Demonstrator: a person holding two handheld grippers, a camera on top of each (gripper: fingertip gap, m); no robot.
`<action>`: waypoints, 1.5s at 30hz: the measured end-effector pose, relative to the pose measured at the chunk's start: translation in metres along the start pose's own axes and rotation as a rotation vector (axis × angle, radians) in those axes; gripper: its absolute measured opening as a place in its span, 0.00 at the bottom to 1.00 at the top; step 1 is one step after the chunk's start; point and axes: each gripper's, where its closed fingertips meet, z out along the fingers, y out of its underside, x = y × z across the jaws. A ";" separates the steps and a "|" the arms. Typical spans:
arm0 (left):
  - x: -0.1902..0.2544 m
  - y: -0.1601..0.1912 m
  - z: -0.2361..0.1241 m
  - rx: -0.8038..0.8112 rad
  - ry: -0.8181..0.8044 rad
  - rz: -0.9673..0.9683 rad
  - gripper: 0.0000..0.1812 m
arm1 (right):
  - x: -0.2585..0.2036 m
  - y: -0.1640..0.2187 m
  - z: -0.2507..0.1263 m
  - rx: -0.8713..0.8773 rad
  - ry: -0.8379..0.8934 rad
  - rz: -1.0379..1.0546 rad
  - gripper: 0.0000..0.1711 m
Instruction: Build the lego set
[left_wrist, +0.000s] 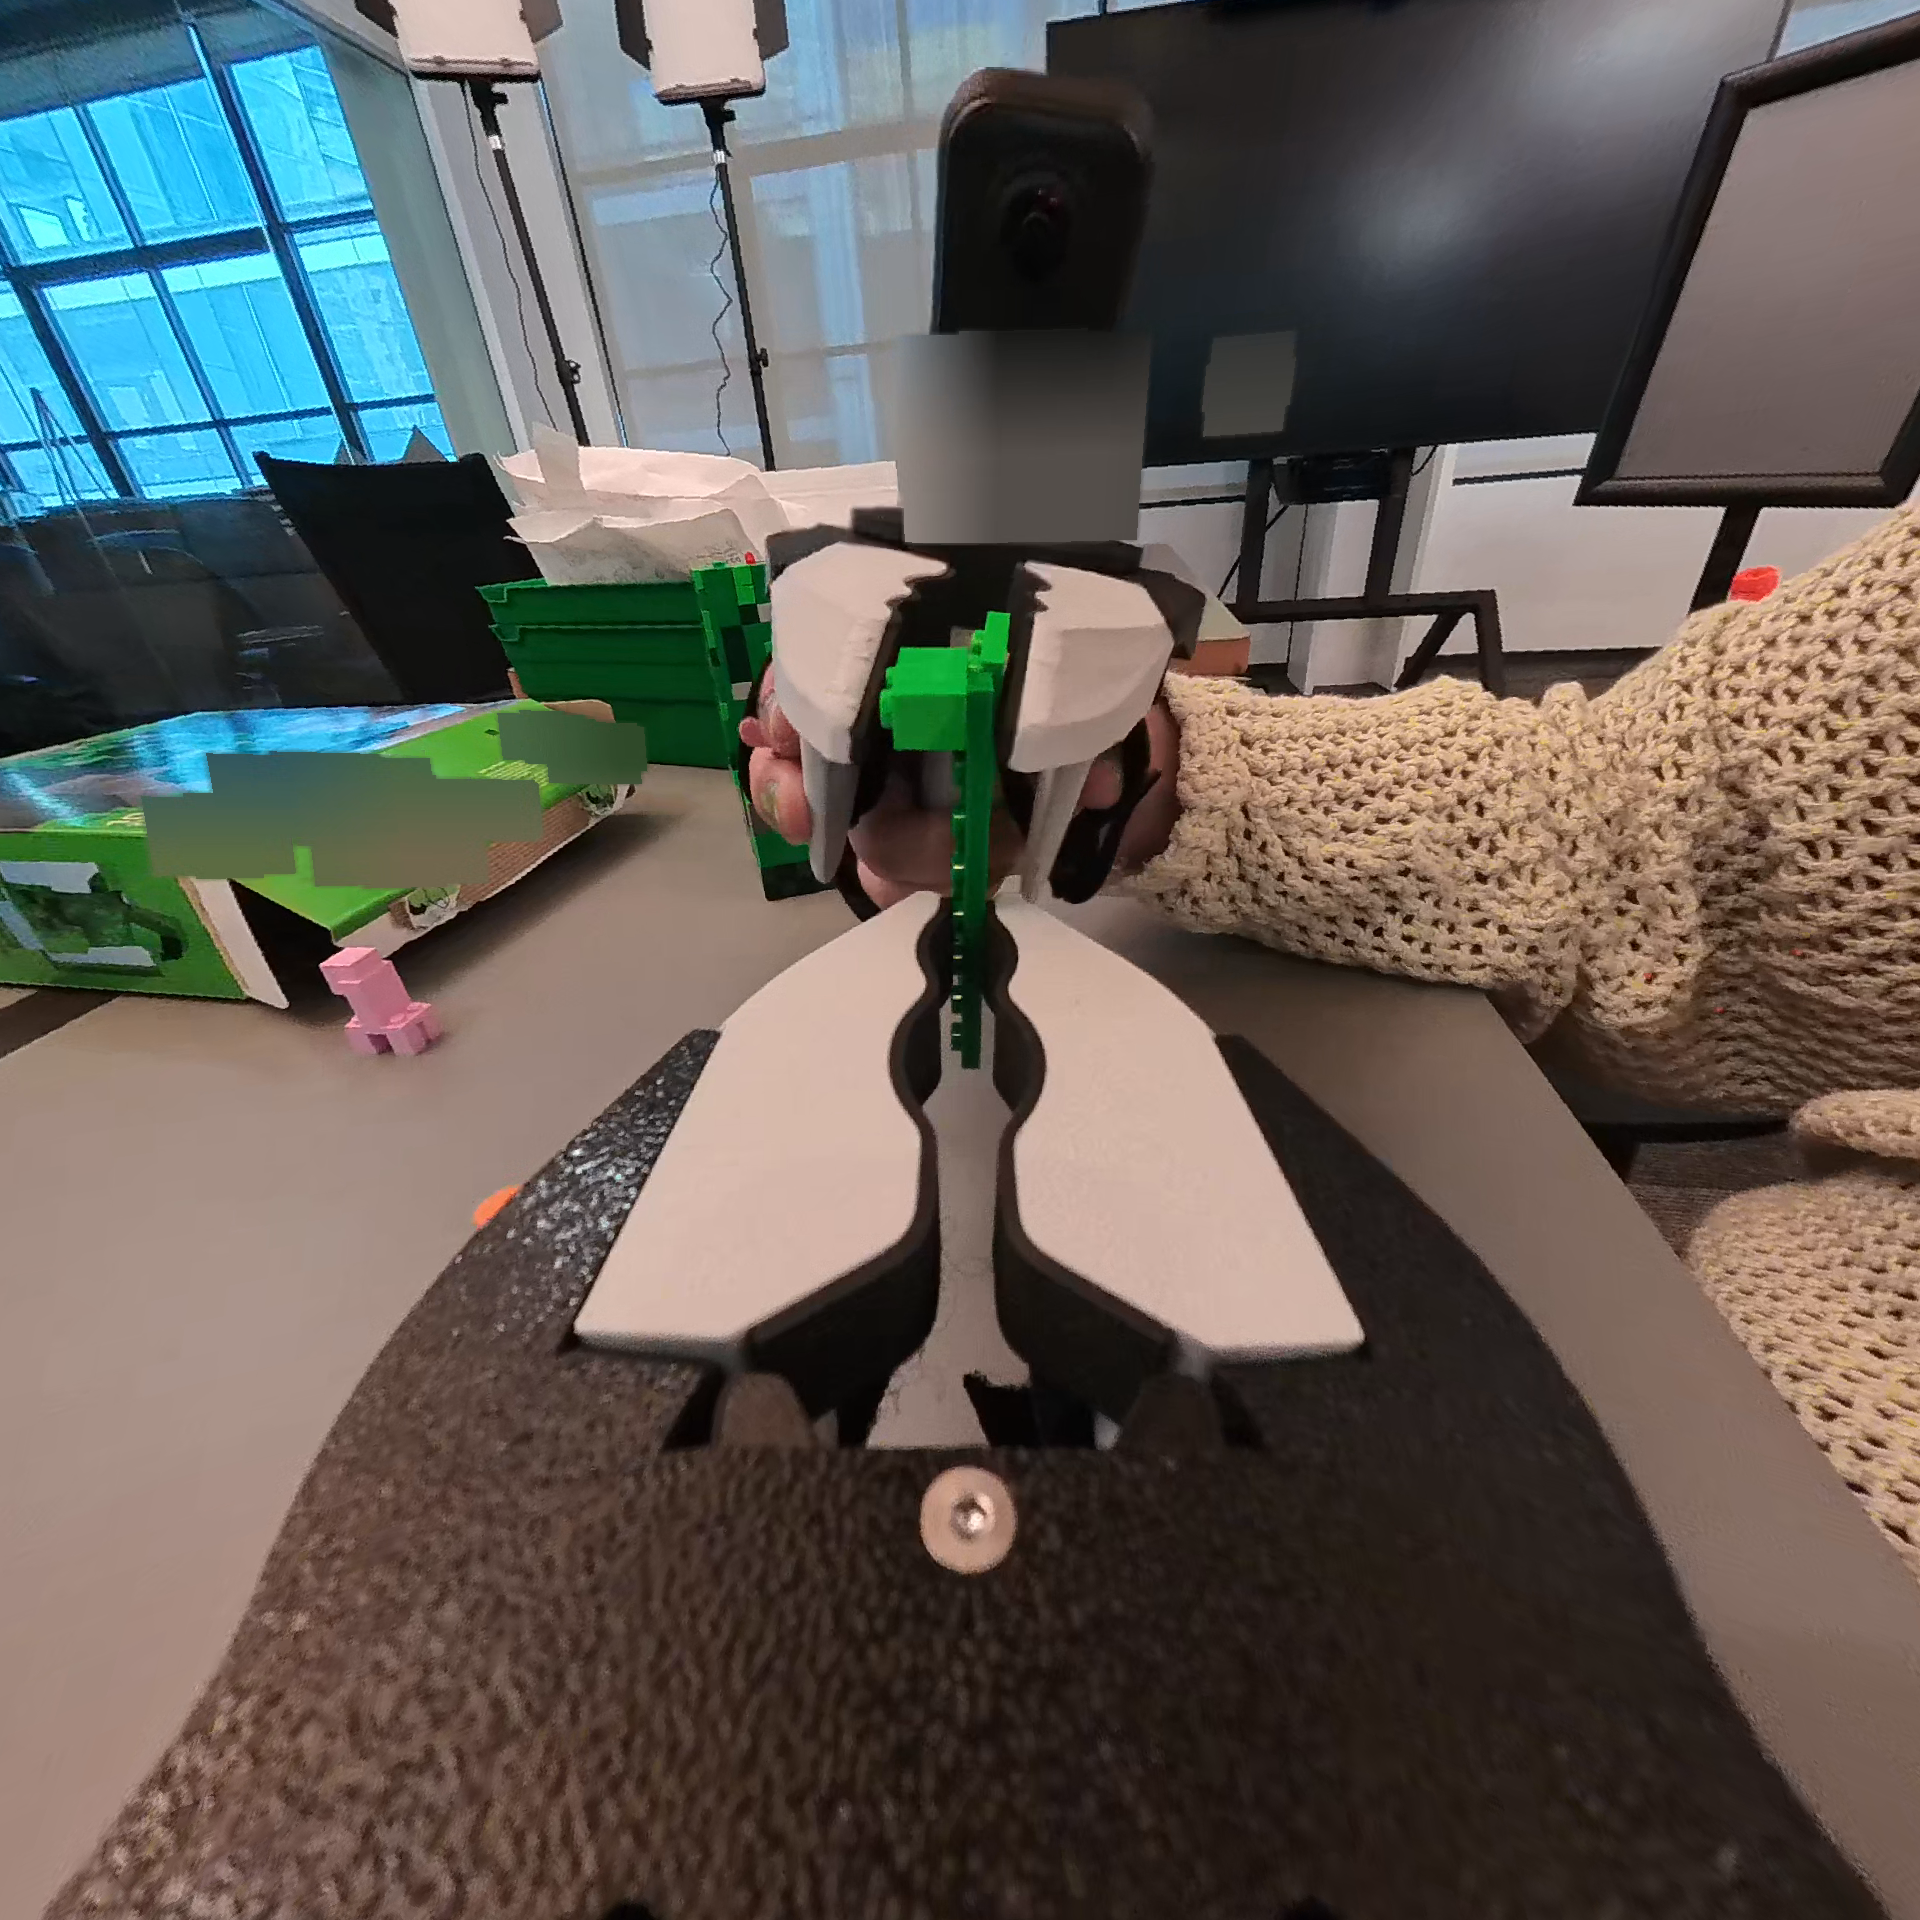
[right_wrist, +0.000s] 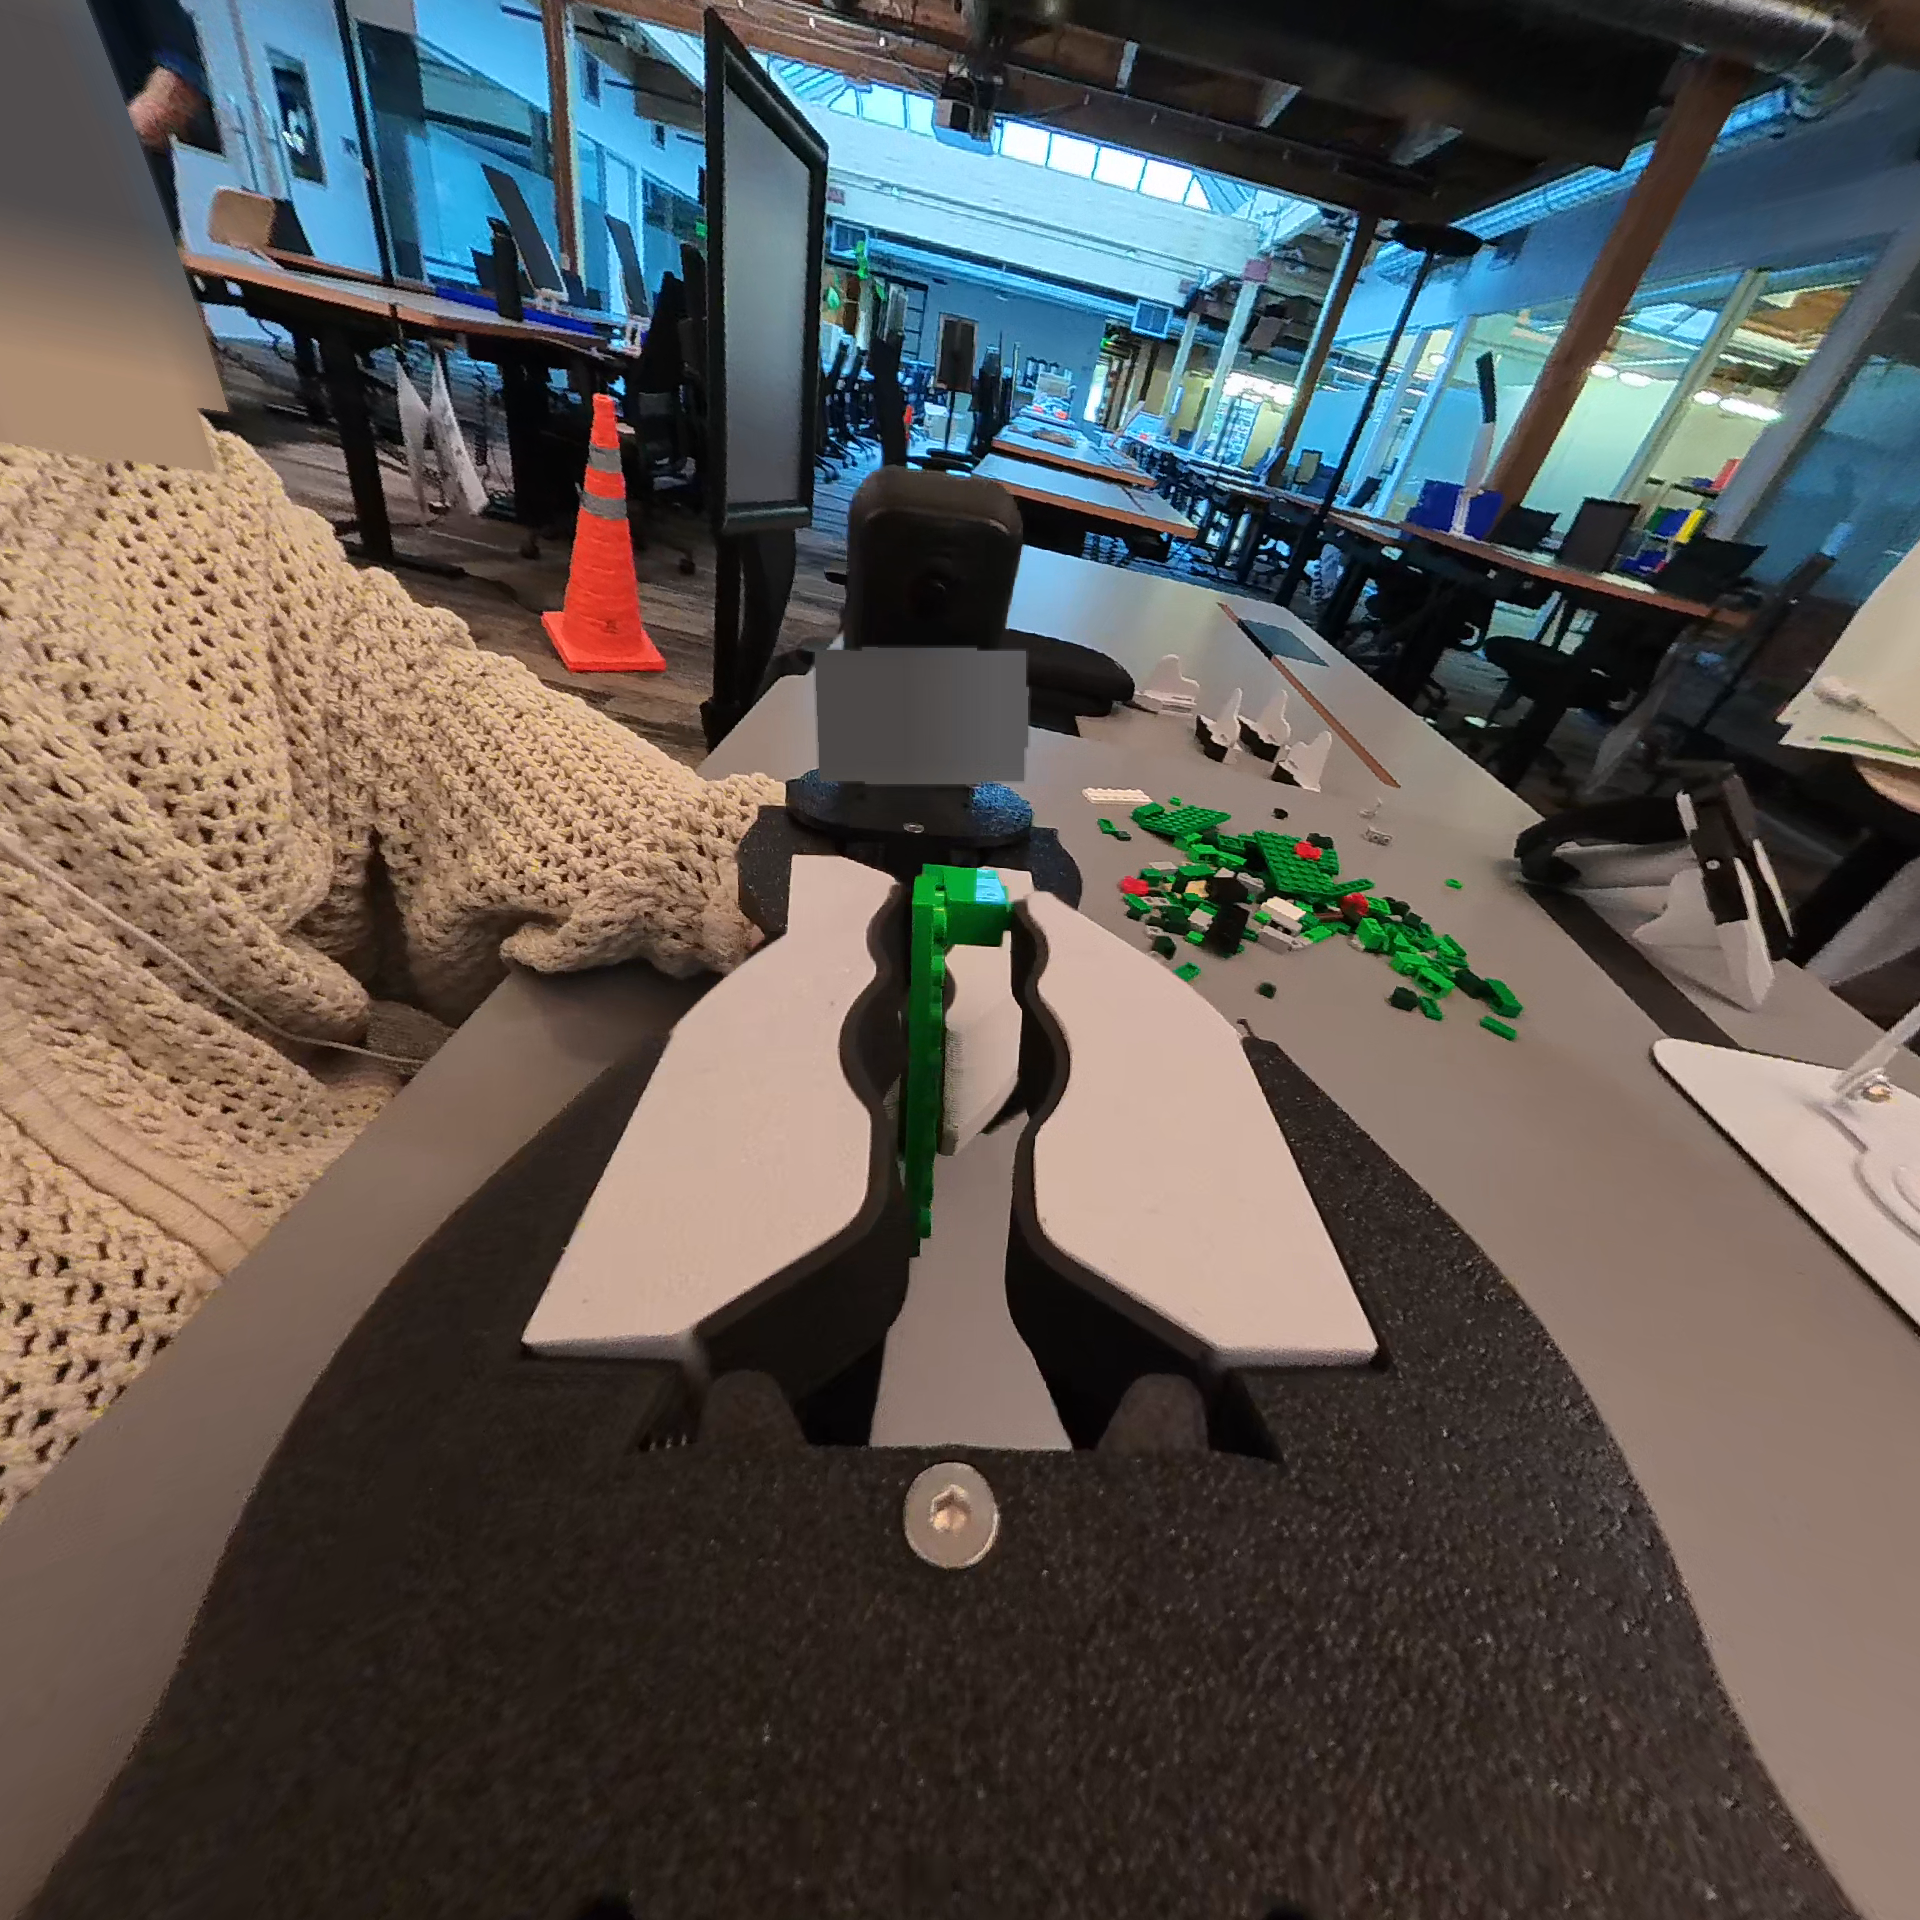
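A thin green Lego plate (left_wrist: 971, 935) stands edge-on between the two grippers, which face each other above the grey table (left_wrist: 208, 1247). My left gripper (left_wrist: 968, 935) is shut on the plate's near end. My right gripper (left_wrist: 940, 769), held by a hand in a knit sleeve, is closed around the plate's far end and presses a small bright green brick (left_wrist: 920, 712) against the plate's side. In the right wrist view the plate (right_wrist: 923, 1060) runs between my right gripper's (right_wrist: 961, 904) jaws, with the brick (right_wrist: 975, 902) at the tips.
A green Lego box (left_wrist: 312, 810), a pink pig figure (left_wrist: 379, 1003) and stacked green bins (left_wrist: 603, 665) sit to the left. A pile of loose green, black and red bricks (right_wrist: 1299, 904) lies on the table. A white stand base (right_wrist: 1787, 1101) is at the right edge. Left tips to right tips: about 4 centimeters. Both grippers' tips are roughly 25 centimeters from the pink pig figure (left_wrist: 379, 1003).
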 end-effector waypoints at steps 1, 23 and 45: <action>0.000 0.000 0.000 -0.001 0.002 0.001 0.02 | 0.000 0.000 -0.001 0.003 -0.005 0.009 0.10; 0.004 0.003 0.004 -0.023 0.023 0.012 0.02 | -0.004 0.000 -0.003 -0.009 -0.050 0.073 0.10; -0.006 -0.014 -0.005 0.080 -0.073 0.014 0.02 | 0.007 -0.013 0.007 0.175 -0.011 0.186 0.10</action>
